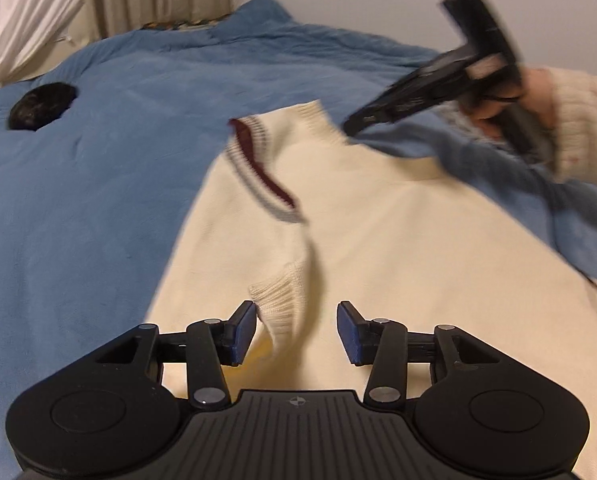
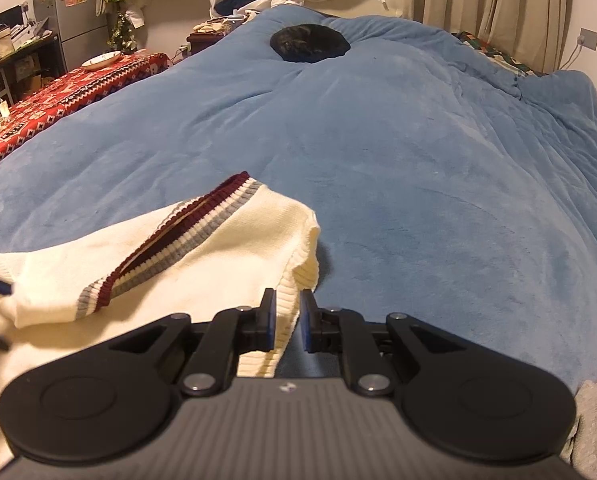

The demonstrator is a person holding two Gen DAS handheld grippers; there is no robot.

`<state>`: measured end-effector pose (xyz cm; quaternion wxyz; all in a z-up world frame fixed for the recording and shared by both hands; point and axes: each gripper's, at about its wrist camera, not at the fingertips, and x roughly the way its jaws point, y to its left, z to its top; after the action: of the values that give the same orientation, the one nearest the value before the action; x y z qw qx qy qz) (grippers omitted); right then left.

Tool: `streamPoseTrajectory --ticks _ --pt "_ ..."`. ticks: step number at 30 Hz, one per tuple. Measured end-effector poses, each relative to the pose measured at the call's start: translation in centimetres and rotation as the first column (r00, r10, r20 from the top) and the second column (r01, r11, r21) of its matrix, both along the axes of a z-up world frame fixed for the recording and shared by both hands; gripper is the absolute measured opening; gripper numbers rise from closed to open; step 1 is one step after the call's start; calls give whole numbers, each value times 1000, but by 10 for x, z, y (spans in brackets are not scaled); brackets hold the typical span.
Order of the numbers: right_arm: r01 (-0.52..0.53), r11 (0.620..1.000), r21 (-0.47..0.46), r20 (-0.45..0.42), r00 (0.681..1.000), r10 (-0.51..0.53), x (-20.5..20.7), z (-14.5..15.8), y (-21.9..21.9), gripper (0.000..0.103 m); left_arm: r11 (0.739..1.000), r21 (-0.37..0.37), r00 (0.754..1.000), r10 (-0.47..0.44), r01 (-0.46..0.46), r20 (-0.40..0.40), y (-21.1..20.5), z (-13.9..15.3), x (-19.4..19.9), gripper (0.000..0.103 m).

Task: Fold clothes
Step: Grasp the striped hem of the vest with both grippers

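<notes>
Two hand-held grippers work a cream sweater vest (image 1: 378,232) spread on a bed under a blue blanket (image 1: 98,200).

The left hand-held gripper (image 1: 296,330) has its jaws apart, and the vest's ribbed armhole edge (image 1: 278,300) lies loosely between the blue pads, touching the left one but not pinched. The right hand-held gripper (image 2: 287,320) has its jaws drawn nearly together, gripping the ribbed edge at the vest's other shoulder; in the left wrist view it shows blurred, held by a hand (image 1: 518,96) in a knitted sleeve. The maroon-and-grey V-neck trim (image 2: 170,252) lies between the two shoulders. A dark round shape (image 2: 308,42) rests on the blanket well apart, near the far end.
</notes>
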<state>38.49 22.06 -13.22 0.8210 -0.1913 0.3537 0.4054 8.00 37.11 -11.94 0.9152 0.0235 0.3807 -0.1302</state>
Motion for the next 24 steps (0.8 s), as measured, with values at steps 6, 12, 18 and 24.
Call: streamPoseTrajectory --ticks 6,12,18,24 --pt "1 1000 1 -2 1000 -1 1 1 -1 15 996 65 999 -54 54 5 -11 -4 -16 49" --pt "-9 1000 -2 -2 1000 9 -1 1 -3 16 997 15 996 81 -82 41 16 -1 -4 52" --pt "0 1000 15 -14 1000 0 5 4 -4 17 985 -123 992 127 -125 7 34 -10 18 52" --pt "12 998 58 -19 1000 -11 17 9 -5 30 968 -202 988 156 -149 20 42 -11 27 7"
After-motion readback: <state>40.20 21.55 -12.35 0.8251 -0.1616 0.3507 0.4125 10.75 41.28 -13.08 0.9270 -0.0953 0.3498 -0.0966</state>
